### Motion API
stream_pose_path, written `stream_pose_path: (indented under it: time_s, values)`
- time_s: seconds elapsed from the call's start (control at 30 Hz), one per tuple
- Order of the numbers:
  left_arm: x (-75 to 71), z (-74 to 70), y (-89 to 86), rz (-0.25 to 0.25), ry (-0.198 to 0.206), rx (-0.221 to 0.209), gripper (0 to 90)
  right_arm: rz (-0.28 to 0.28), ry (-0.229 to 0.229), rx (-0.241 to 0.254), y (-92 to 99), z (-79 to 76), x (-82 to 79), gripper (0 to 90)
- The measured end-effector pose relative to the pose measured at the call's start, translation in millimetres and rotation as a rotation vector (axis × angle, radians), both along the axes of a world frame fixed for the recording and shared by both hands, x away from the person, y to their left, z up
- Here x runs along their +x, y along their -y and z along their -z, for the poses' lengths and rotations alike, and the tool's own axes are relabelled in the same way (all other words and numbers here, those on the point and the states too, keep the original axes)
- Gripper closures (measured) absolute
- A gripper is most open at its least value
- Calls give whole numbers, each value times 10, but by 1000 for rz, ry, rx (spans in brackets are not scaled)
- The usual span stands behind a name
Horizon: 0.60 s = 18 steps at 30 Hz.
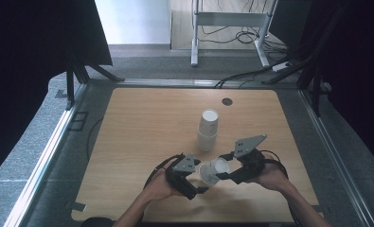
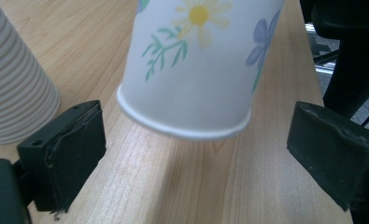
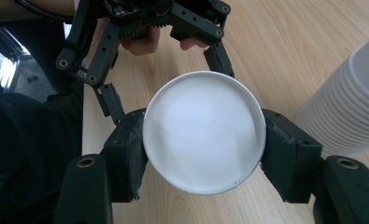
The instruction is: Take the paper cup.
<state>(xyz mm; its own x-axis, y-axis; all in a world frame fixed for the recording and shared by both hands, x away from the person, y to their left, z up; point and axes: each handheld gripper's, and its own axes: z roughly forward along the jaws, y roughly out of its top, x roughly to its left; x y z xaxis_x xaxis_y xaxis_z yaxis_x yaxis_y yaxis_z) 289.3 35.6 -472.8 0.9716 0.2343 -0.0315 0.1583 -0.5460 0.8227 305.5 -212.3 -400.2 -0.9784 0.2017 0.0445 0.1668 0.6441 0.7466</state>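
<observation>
Right gripper (image 3: 203, 154) clamping cup (image 3: 203, 133), top cropped

Grey carpet floor (image 1: 142, 64), dark curtains (image 1: 28, 42)

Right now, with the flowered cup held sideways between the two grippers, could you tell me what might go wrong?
1. The right gripper clamps the thin paper cup by its base; squeezing harder could crush it.
2. The left gripper stands open around the rim without touching, so closing could dent it.
3. The cup stack stands close behind; a swing might topple it.
</observation>
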Motion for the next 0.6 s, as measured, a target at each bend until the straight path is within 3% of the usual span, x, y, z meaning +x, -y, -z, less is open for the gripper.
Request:
stream_pose_path:
  time_s: [0.2,0.6]
  values:
    - [-10,21,7,20,6,1,74,-20,7,61,1,68,-36,368]
    - [-6,68,21,29,6,2,132,-36,6,107,-3,119,-70,369]
